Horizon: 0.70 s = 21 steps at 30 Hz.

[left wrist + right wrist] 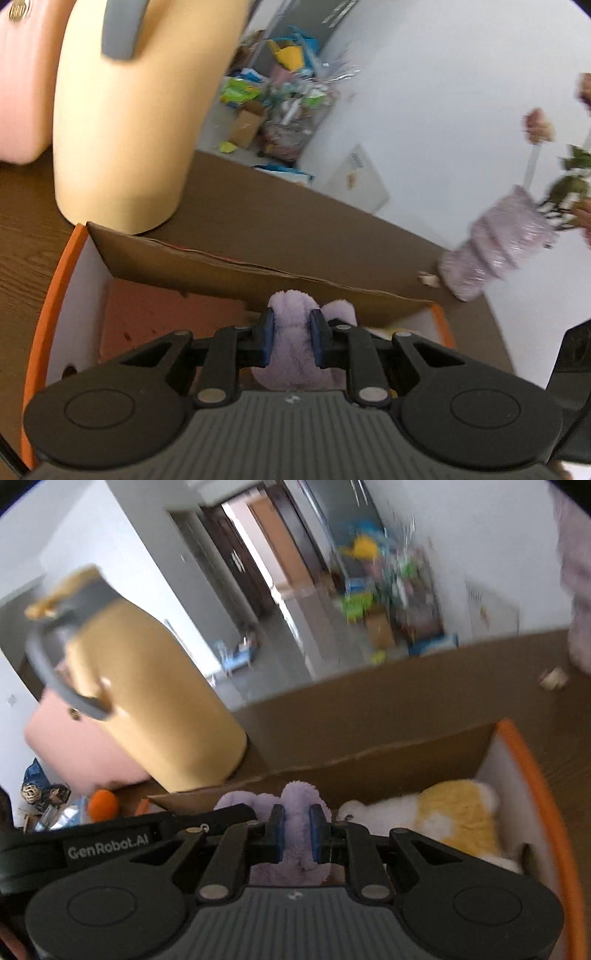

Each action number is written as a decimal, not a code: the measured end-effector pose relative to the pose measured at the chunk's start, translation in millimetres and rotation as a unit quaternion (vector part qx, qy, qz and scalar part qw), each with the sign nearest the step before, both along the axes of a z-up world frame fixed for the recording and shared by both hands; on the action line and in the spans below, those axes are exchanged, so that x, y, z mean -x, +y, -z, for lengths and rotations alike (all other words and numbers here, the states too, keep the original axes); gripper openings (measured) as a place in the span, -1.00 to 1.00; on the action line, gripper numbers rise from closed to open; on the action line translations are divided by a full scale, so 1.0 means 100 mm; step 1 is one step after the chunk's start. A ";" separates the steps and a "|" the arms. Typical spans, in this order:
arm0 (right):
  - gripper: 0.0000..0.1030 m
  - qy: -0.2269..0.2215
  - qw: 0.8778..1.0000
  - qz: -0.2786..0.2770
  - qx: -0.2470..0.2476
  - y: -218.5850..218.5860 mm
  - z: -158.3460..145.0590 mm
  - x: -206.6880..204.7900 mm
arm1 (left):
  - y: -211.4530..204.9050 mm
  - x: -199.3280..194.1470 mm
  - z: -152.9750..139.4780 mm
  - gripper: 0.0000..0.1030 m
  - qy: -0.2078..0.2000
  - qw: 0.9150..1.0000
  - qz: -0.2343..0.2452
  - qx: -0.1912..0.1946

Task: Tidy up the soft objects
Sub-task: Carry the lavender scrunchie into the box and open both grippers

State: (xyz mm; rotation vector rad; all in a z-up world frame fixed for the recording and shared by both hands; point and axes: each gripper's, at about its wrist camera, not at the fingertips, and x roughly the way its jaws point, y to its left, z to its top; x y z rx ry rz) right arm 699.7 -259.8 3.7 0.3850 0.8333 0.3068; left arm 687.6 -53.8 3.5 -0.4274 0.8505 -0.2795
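A: Much of what we see is smeared. The far clutter on the floor (291, 99) is only a jumble of colours, and the pale lilac ribbed thing (491, 251) at the right of the table, with greenery above it, is too blurred for us to name. The pink case (20, 85) is cut off at the left edge.

B: Agreed. The lower part of both views is filled by the gripper bodies, so we cannot see the underside of the purple plush toy (299, 339) or how far down it hangs.

A: As for containers, we have the orange-rimmed cardboard box (55, 288) near us on the wooden table (26, 229). Its far flap stands up just in front of the tall yellow jug (129, 122) with the grey handle.

B: From the right wrist we see a yellow and white plush (458, 812) lying inside the box at its right end. The left part of the box floor looks bare and reddish.

A: The purple plush toy is above the box opening, held between both tools.

B: Yes. The left gripper (291, 341) has its blue pads pinched onto the toy's fabric, and the right gripper (297, 829) squeezes another fold of it, its fingers nearly together. Both point forward and downward toward the box.
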 end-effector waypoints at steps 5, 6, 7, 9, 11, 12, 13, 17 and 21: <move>-0.74 0.021 1.000 0.001 0.018 0.08 0.29 -0.24 | 0.02 -0.19 0.28 -0.61 0.015 1.000 -0.016 -0.006; -0.71 0.018 1.000 0.001 0.019 0.08 0.28 -0.25 | 0.01 -0.20 0.27 -0.59 0.015 1.000 -0.017 -0.009; -0.70 0.016 1.000 0.005 0.022 0.08 0.28 -0.26 | 0.01 -0.20 0.26 -0.55 0.015 1.000 -0.020 -0.010; -0.70 0.020 0.999 0.011 0.024 0.07 0.27 -0.25 | -0.02 -0.20 0.23 -0.39 0.013 0.999 -0.022 -0.020; -0.61 0.022 0.999 0.013 0.019 0.04 0.21 -0.23 | -0.01 -0.17 0.17 -0.08 0.016 0.999 -0.024 -0.029; -0.47 0.019 1.000 0.011 0.021 0.02 0.17 -0.20 | 0.01 -0.14 0.12 -0.02 0.017 0.999 -0.033 -0.034; -0.31 0.014 1.000 0.006 0.022 0.00 0.10 -0.15 | 0.03 -0.09 0.04 -0.01 0.010 0.998 -0.038 -0.038; 0.02 -0.012 0.999 0.006 0.047 -0.09 -0.29 0.14 | 0.07 0.19 -0.37 0.11 -0.025 0.998 -0.023 -0.057; 0.04 -0.042 0.997 0.002 0.062 -0.31 -0.80 0.57 | 0.12 0.65 -0.90 0.25 -0.060 0.993 -0.020 -0.100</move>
